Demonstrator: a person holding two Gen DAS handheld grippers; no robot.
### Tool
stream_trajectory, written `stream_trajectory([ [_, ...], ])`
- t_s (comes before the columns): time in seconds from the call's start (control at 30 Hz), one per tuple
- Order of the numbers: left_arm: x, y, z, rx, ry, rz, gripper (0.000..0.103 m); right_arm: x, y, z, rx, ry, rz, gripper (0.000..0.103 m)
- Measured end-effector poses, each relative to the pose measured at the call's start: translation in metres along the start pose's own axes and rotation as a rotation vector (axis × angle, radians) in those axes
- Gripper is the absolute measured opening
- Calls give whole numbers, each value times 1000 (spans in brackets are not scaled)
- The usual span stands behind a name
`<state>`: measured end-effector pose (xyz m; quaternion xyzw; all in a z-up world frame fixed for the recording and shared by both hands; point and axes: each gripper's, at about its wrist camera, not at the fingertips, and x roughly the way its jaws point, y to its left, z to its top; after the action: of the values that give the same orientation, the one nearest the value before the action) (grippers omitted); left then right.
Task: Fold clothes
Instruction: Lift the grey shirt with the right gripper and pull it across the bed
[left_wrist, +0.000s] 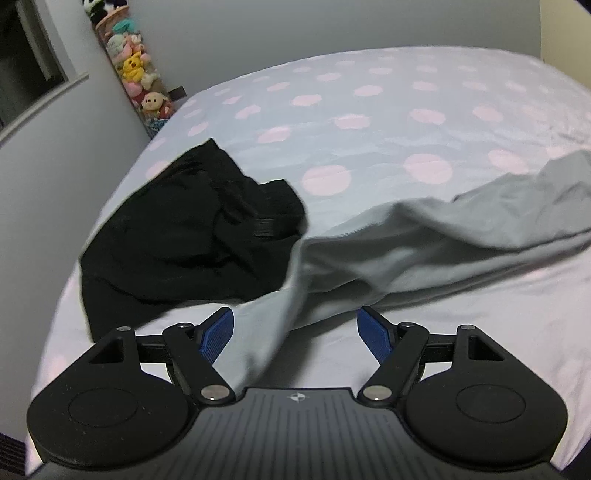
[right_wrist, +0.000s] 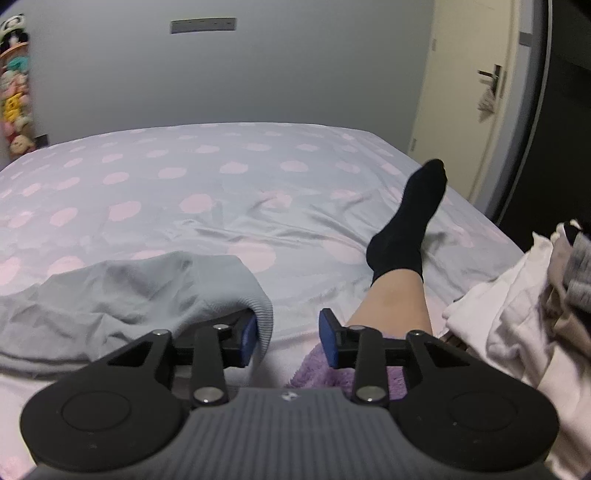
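While both tools hung low over the bed, stood as follows:
Left tool: blue fingers spread wide apart, gripping nothing; fold of grey cloth lay between them, right up against the left finger.
Right tool: blue fingers likewise parted, clamped on nothing; ribbed hem of the grey cloth draped over and against the left finger.
Grey garment: lay rumpled across the near part of the bed, stretched from the left tool toward the right one; ribbed edge at the right tool.
Black garment: bunched in a heap on the bed's left side, touching the grey garment, partly overlapped by it.
Bed: covered in a pale grey sheet with pink spots, creased near the middle.
Leg: bare calf in a black sock, rested on the bed just right of the right tool.
Pile of clothes: white and brownish pieces at the right edge.
Purple fuzzy cloth: under the right tool.
Plush toys: stacked in a column against the wall beyond the bed.
Door: cream, with a handle, at far right.
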<state>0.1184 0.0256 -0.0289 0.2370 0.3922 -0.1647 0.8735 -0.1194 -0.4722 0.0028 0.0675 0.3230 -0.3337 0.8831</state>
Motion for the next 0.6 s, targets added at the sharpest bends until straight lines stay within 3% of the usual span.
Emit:
stream_trajectory([
  [0.17,-2,20,-3,96,55,38,73,-8,-1,-1,-107,22,41,45],
  [0.27,6,27,-10,138,106,50,73,-14,0,-1,-200,35,48,52],
  [0.43,28,35,-20,149,187,45,67,-25,6,-2,-352,2,100,55],
  [0.6,42,34,-20,149,198,50,59,-30,20,-6,-516,-17,162,62],
])
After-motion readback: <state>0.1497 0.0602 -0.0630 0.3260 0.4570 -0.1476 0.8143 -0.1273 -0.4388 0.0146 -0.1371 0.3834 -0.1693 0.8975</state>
